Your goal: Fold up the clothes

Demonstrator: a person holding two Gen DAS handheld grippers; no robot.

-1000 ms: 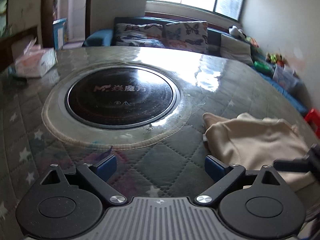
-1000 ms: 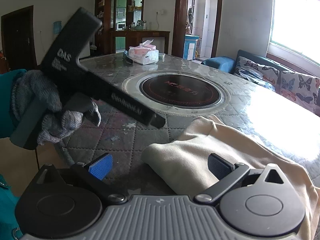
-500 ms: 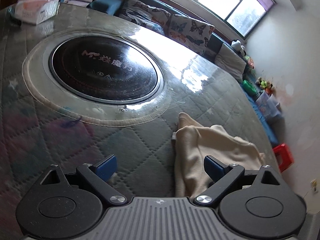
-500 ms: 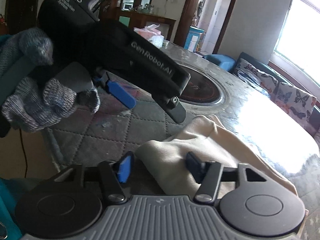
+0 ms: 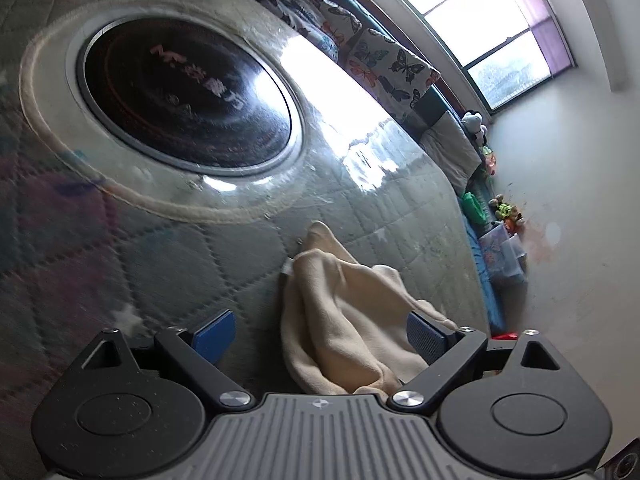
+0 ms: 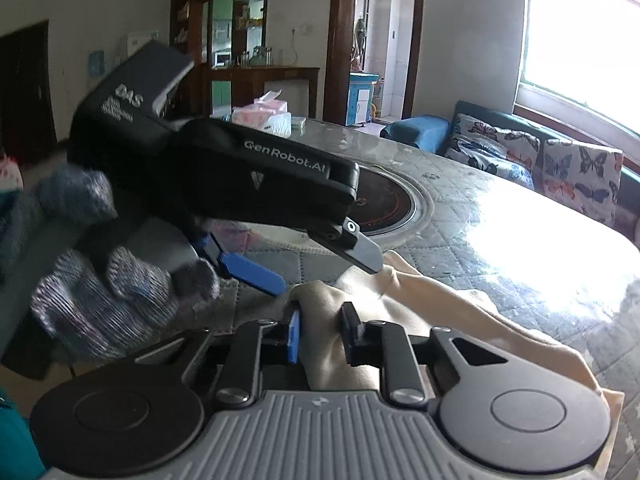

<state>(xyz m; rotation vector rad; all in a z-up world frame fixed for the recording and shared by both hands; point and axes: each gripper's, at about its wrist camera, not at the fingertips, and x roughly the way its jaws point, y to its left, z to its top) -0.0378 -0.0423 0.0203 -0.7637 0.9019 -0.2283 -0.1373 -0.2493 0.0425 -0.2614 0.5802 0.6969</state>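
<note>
Left wrist view: the left tool (image 5: 320, 334) has rolled and gapes wide over the cream garment (image 5: 344, 320) bunched on the worktop (image 5: 160, 264). Beside it, the right tool (image 6: 320, 330) has just been closing and now pinches the cloth's edge (ready, likely, to lift a fold).

Soft cream cloth garment (image 5: 352, 320); glossy quilted table cover (image 5: 160, 264).
</note>
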